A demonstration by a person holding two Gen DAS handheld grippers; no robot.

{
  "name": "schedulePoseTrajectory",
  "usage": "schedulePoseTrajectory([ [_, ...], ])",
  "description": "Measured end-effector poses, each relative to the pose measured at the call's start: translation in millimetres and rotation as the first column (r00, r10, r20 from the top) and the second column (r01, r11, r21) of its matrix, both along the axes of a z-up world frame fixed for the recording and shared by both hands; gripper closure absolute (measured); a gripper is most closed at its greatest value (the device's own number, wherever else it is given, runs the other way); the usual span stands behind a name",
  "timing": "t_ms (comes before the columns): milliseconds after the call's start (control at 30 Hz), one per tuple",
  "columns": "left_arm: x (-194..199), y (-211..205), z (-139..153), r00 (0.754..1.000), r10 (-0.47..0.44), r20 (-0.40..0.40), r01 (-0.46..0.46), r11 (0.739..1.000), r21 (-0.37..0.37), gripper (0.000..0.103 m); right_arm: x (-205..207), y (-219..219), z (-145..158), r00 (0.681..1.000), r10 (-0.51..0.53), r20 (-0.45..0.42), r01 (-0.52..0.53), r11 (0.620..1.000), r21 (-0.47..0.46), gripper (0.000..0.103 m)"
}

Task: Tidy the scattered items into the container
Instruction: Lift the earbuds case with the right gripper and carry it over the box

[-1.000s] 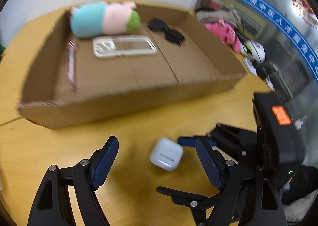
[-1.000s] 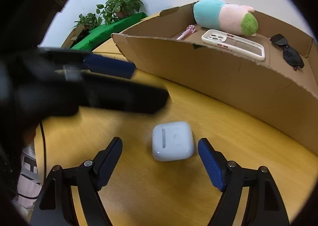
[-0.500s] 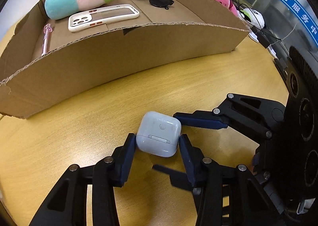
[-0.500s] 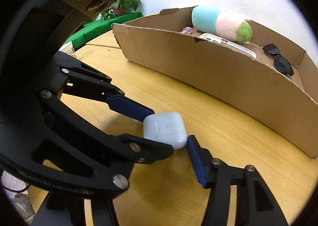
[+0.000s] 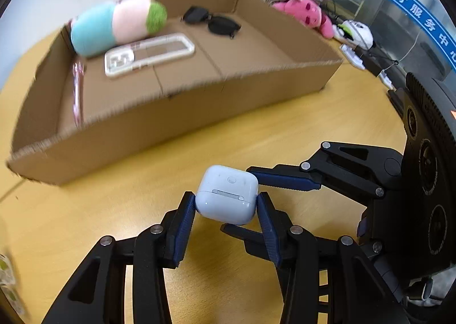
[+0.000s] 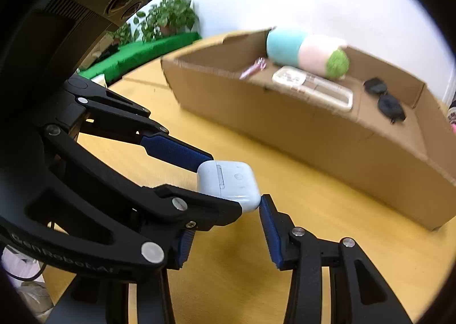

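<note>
Earbud case pinched above the table, box beyond.

Left wrist view: left gripper [image 5: 226, 207] pinches the white case [image 5: 227, 194] between its blue pads, near the box [image 5: 182, 119] holding plush [image 5: 116, 23], phone cover [image 5: 148, 53], sunglasses [image 5: 212, 22] and pen [image 5: 76, 90]. Right wrist view: right gripper [image 6: 225, 227] is spread, one pad touching the case [image 6: 228, 184], which is over the table [image 6: 327, 227].

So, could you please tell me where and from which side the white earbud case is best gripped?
Grip the white earbud case across its two flat opposite sides, coming in level from the table side facing the cardboard box. Its rounded corners would likely slip, while the flat faces give the pads full contact. The left gripper holds it this way, hinge towards the camera; the right gripper also touches it.
</note>
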State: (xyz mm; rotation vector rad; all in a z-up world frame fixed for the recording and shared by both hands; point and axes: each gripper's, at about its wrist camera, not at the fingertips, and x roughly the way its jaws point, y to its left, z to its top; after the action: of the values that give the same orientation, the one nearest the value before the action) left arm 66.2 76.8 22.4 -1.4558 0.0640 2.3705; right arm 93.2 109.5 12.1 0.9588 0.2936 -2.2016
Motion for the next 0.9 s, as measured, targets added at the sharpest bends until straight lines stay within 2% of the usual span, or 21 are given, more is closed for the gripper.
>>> schedulePoseTrajectory([
  [267,-30.7,26.3,58.8,0.991,-0.070,-0.114,0.066,0.997,-0.038,0.056,-16.6,22.1,48.3,0.992,-0.054,-0.116,0.050,0.998,-0.040,0.061],
  [467,-80.6,51.0,105.1,0.968,-0.165,-0.189,0.151,0.985,-0.084,0.056,-58.7,45.6,91.6,0.974,-0.118,-0.195,0.111,0.993,-0.047,0.061],
  [600,-118.3,66.9,129.5,0.950,-0.212,-0.228,0.191,0.975,-0.109,0.056,-94.5,63.0,114.3,0.968,-0.151,-0.201,0.143,0.988,-0.056,0.063],
  [767,-167.1,78.0,136.2,0.944,-0.245,-0.221,0.227,0.968,-0.106,0.056,-136.8,76.9,121.6,0.968,-0.179,-0.178,0.176,0.984,-0.035,0.067],
  [900,-196.8,83.7,122.0,0.948,-0.260,-0.185,0.246,0.965,-0.093,0.056,-167.4,88.1,108.3,0.976,-0.192,-0.108,0.189,0.981,-0.030,0.070],
])
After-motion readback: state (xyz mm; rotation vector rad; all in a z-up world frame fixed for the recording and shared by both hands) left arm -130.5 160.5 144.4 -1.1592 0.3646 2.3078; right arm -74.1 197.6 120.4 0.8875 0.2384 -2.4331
